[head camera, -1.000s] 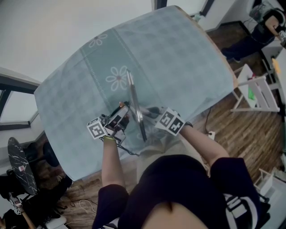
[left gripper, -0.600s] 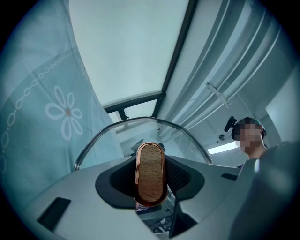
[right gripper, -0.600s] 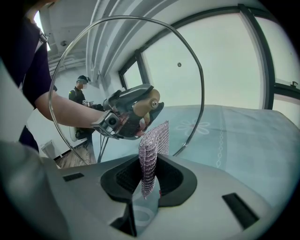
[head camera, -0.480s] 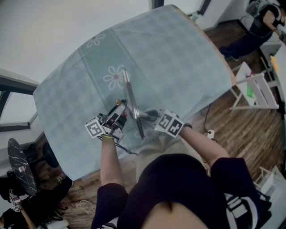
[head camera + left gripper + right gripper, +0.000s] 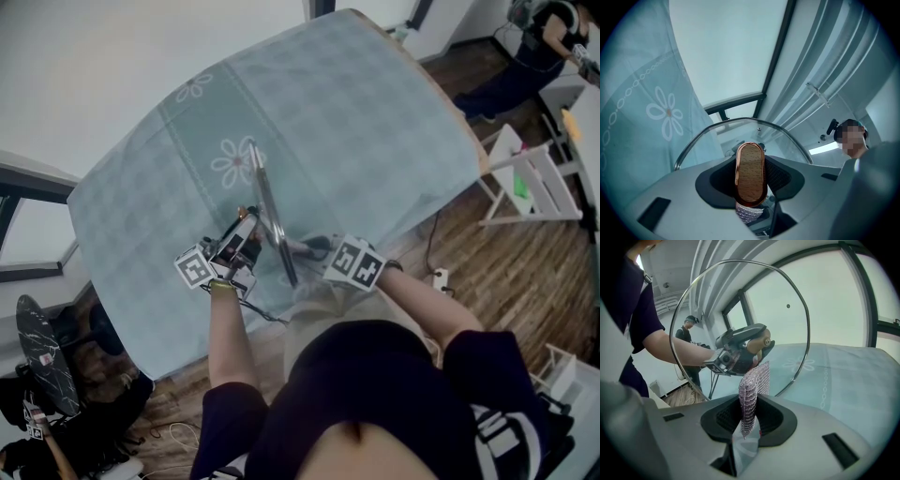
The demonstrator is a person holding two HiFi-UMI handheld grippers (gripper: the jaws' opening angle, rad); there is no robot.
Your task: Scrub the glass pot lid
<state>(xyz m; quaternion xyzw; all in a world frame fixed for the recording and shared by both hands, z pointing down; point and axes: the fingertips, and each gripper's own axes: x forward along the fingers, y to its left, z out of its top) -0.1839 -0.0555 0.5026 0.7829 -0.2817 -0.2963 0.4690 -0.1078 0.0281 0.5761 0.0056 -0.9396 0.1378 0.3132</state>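
Observation:
The glass pot lid (image 5: 266, 210) stands on edge above the table, its steel rim (image 5: 740, 123) arching across the left gripper view. My left gripper (image 5: 242, 242) is shut on the lid's wooden knob (image 5: 750, 174), which fills the gap between its jaws. From the other side, my right gripper (image 5: 313, 247) is shut on a pinkish metal mesh scrubber (image 5: 753, 392), whose top edge lies against the glass (image 5: 740, 310). Through the glass the right gripper view shows the left gripper (image 5: 733, 355) and the knob (image 5: 758, 344). The scrubber (image 5: 749, 213) also shows below the knob.
A teal checked cloth with daisy prints (image 5: 309, 122) covers the table. White shelving (image 5: 534, 187) stands on the wood floor at right, with another person (image 5: 539, 37) beyond it. A dark bag and cables (image 5: 47, 366) lie lower left. Windows (image 5: 820, 301) are behind the lid.
The right gripper with the scrubber has slid a short way across the glass. The left gripper has kept the lid nearly still.

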